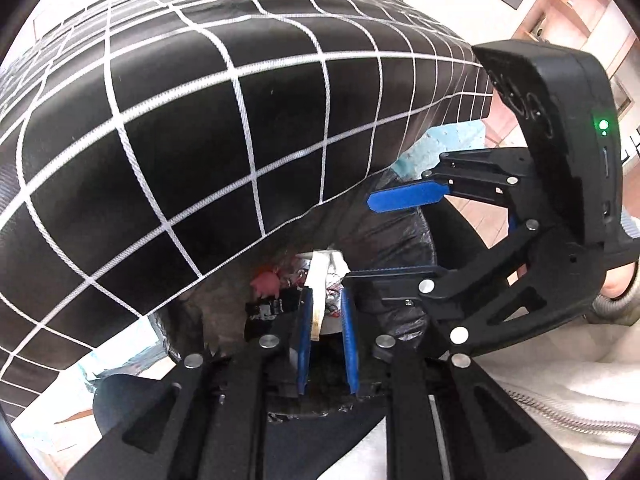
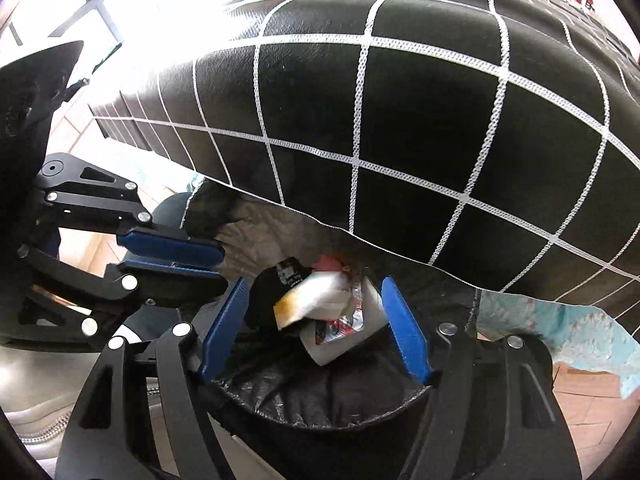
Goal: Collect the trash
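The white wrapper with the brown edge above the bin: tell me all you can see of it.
The white wrapper is a flat, thin paper-like piece with a brown-orange edge, motion-blurred in the right wrist view. It hangs over the open black-lined bin, above other trash. In the left wrist view it is a narrow strip between the left gripper's fingers. The right gripper is open around it, not touching.

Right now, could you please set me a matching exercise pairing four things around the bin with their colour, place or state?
Things:
1. tablecloth
2. right tongs
3. white wrapper
4. patterned sheet

Descriptions:
A. light blue, beside the bin
B. open wide
C. black with a white grid
D. blurred, over the bin bag

Pairs: 1-C, 2-B, 3-D, 4-A
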`<state>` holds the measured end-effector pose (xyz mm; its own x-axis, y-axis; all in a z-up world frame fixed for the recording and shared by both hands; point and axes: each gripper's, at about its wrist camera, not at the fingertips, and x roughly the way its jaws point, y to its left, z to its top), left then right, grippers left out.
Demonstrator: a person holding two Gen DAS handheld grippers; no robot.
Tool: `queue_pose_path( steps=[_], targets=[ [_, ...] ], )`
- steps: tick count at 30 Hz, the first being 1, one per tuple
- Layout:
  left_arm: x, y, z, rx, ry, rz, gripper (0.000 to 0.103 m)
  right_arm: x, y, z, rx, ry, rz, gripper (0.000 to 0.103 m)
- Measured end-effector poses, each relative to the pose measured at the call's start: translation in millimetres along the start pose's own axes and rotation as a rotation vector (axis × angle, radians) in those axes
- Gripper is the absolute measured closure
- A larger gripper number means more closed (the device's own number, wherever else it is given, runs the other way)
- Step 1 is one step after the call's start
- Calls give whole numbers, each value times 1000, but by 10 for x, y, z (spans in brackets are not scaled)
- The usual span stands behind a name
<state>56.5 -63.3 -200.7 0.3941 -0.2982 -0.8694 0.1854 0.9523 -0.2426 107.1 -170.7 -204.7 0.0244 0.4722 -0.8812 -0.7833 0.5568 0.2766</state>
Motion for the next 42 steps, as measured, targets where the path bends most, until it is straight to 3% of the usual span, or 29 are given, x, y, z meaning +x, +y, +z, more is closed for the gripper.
queue_pose_path(
  steps=[4, 16, 25, 26, 28, 30, 34, 42],
  targets=[
    [-112, -59, 20, 7, -20, 31, 59, -87, -8, 22, 2, -15, -3, 34],
    [-436, -77, 18, -7, -80, 20, 59, -369, -3, 61, 22, -47, -13, 34],
    [-701, -154, 20, -9, -132, 12, 59, -663, 74, 92, 9, -81, -23, 28],
    [-725, -157, 20, -8, -135, 15, 56, -701, 85, 95, 6, -83, -24, 28],
    [-813, -192, 14, -5, -152, 21, 37, -800, 122, 98, -2, -92, -24, 25],
    [-866, -208, 10, -6, -163, 5, 36, -891, 130, 95, -6, -102, -14, 21],
    [-965, -222, -19, -19, -186, 12, 20, -1001, 152, 78, -11, -98, -17, 19],
    [-1094, -261, -62, -28, -221, 37, 8, -1062, 196, 30, -31, -86, 24, 18]
  ],
)
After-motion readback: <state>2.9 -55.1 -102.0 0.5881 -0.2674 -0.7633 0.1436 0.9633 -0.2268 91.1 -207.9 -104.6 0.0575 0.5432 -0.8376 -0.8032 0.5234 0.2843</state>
